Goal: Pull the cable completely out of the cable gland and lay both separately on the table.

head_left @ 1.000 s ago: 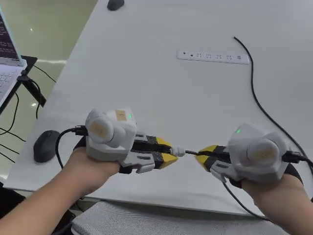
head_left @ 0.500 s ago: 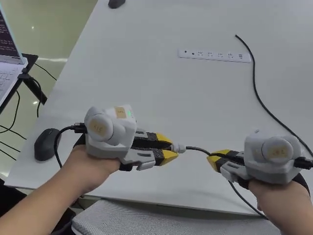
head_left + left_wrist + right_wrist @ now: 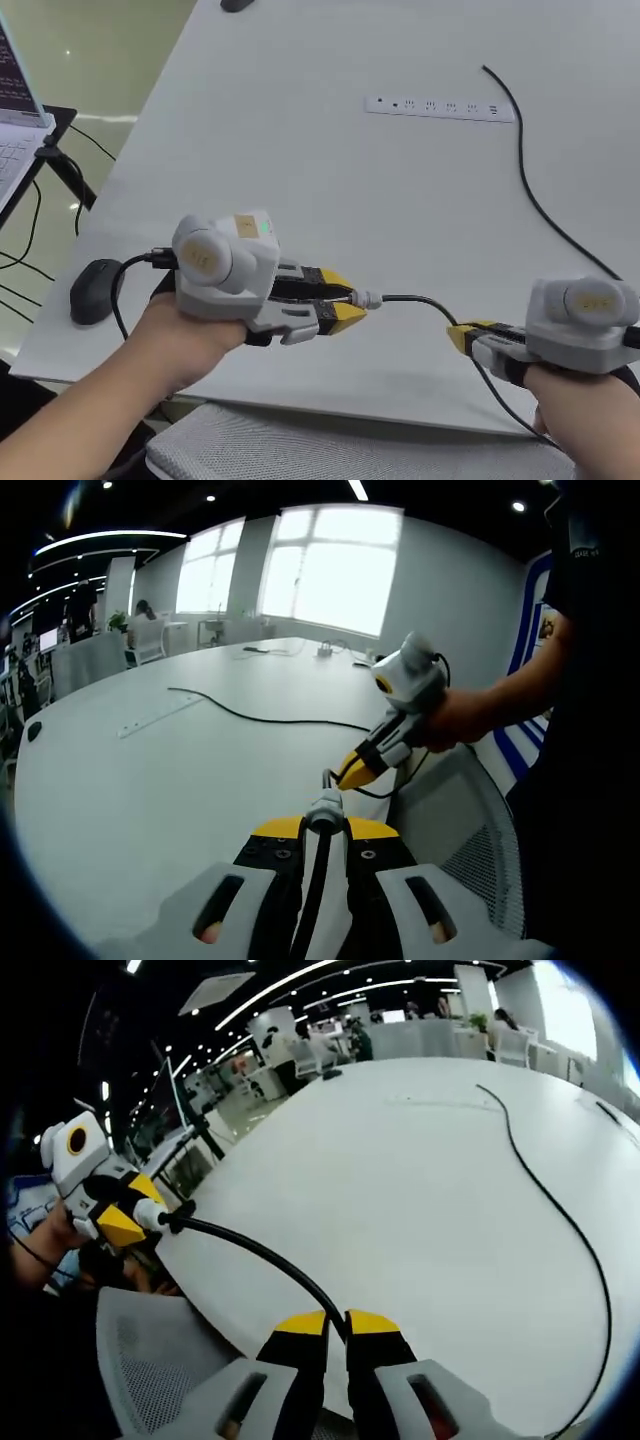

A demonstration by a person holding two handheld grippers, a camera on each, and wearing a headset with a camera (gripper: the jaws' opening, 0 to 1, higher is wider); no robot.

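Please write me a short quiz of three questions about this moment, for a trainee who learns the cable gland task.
1. What is the right gripper shut on?
2. True or false: the cable is already fully out of the cable gland.
3. Which holds the cable gland? A) left gripper B) right gripper C) neither gripper

Key: 1) the cable; 2) false; 3) A

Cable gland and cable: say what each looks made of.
Cable gland: probably moulded plastic. It is light grey with a faint sheen and no metallic glint, though it is small, so this is uncertain. Cable: black matte jacket, likely rubber or PVC, since it bends in a soft arc.
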